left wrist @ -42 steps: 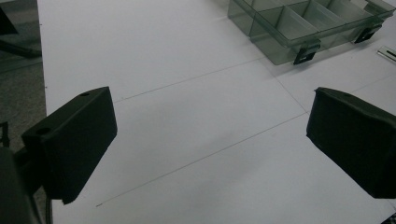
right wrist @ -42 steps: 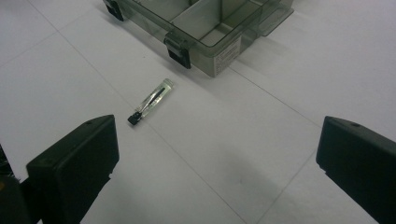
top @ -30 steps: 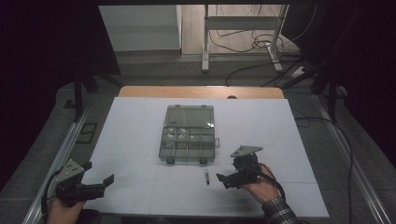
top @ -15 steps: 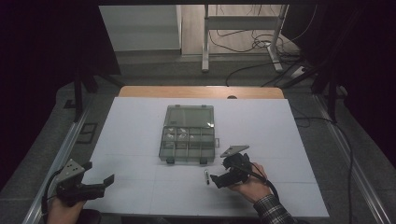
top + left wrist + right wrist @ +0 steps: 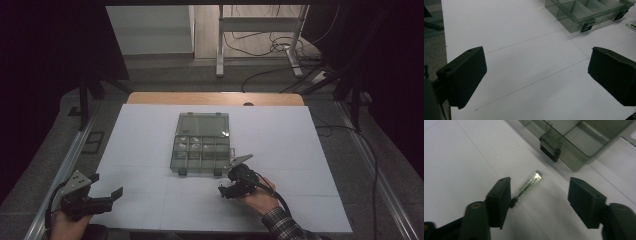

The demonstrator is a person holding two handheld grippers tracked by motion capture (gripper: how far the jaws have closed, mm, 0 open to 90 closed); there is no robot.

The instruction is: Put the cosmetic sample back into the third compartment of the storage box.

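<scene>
Counter (image 5: 150,150) layout unchanged; the compartment box (image 5: 201,145) sits mid-counter, lid open. I've brought the right claw (image 5: 221,190) in and down from a second ago, so it now brackets the small clear tube (image 5: 527,186) lying flat just in front of the box's latch. Its jaws have just been closing and stand about half wide, tube between them, one pad nearly at the tube's dark tip, no squeeze yet. I judge the pick is imminent. Left claw (image 5: 118,193) parked at the near-left corner, jaws wide, empty. No readable labels; faint marks on the tube, too blurred.
</scene>
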